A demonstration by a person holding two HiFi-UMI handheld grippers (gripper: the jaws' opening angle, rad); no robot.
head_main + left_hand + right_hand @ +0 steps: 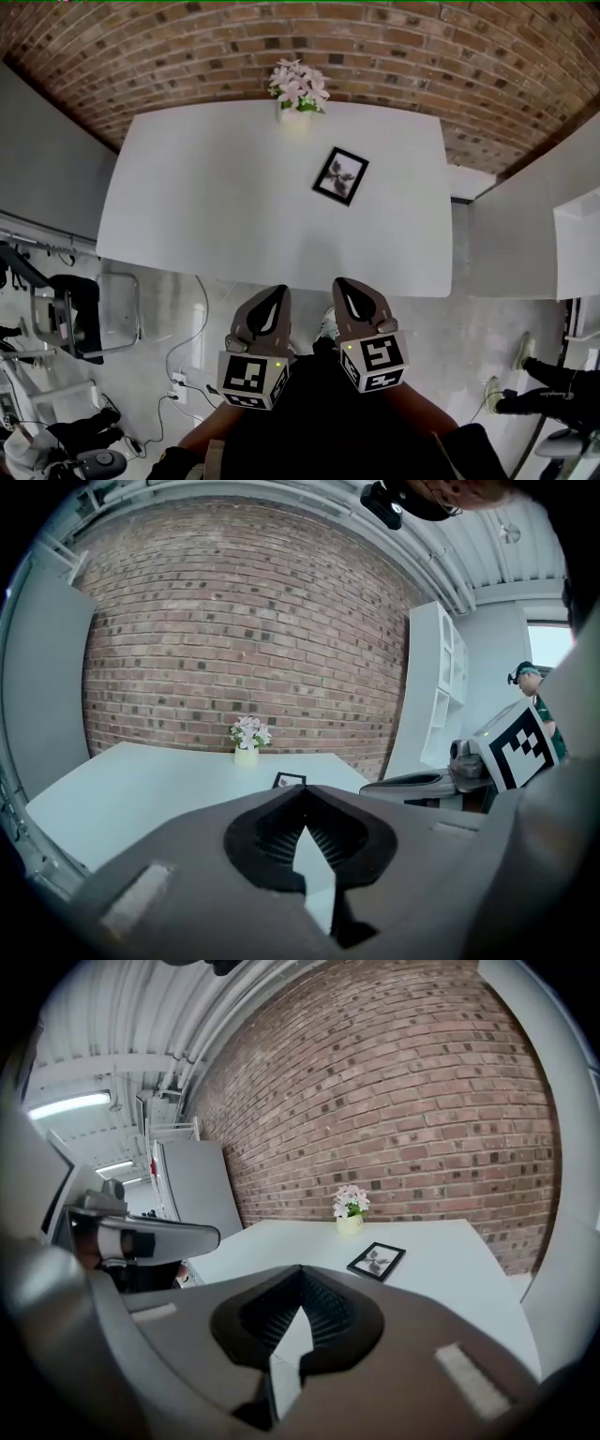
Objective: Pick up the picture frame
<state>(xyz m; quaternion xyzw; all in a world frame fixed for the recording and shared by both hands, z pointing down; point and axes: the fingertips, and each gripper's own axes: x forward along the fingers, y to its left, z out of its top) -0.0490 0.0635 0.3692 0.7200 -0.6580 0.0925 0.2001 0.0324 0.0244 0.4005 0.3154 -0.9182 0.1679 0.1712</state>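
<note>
**Both grippers clenched and empty, short of the table**

The frame [340, 175] lies flat on the white table [187, 216], in the far right part of the top, turned at an angle to the table's edges. Behind it, at the far edge by the brick wall [422, 56], stands a small pot of pink flowers [298, 91]. The pot is near the frame but not touching it.

The left gripper [275, 295] and the right gripper [347, 286] are side by side over the floor [487, 319], just short of the table's near edge, and both point toward the table. Each has its jaws pressed together tip to tip, with nothing between them. The frame is well apart from both. In the right gripper view it shows up and to the right of the jaw tips. In the left gripper view it peeks out just above them.
</note>
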